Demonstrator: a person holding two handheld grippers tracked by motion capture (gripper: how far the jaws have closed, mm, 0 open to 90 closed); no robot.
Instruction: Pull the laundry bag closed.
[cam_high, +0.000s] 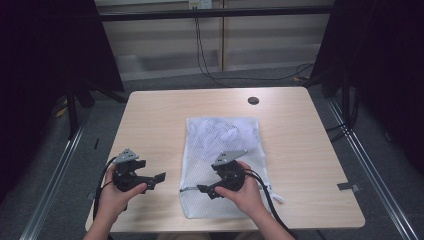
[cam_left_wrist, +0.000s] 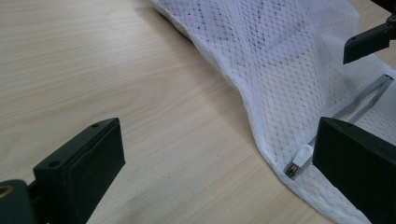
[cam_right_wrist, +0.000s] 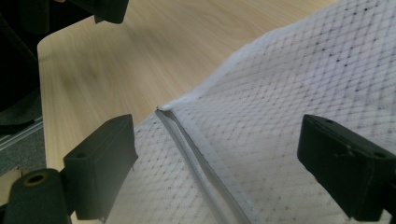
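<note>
A white mesh bag (cam_high: 222, 160) lies flat on the table (cam_high: 150, 115), near the middle and reaching down to the near edge. Something white is bunched inside its far half. A grey zipper (cam_right_wrist: 201, 158) runs across the bag close to the near edge, and it looks shut.

Your right gripper (cam_high: 206, 190) hangs low over the near part of the bag, just by the zipper's left end. Its fingers (cam_right_wrist: 100, 163) stand wide apart, one on each side of the zipper line, and they hold nothing. I think you hold it there so the fingers can come down on the zipper or on the cloth next to it.

Your left gripper (cam_high: 159, 178) waits over bare table, just left of the bag and close to the near edge. Its fingers (cam_left_wrist: 81, 172) are open too and hold nothing. It points at the bag's left edge, where the small white zipper pull (cam_left_wrist: 301, 156) sits. That looks like a good spot for pinching the pull or pinning the bag's corner.

The mesh is thin and floppy, so it may slide or bunch up if you tug only one side. Holding it with both grippers should keep it flat
</note>
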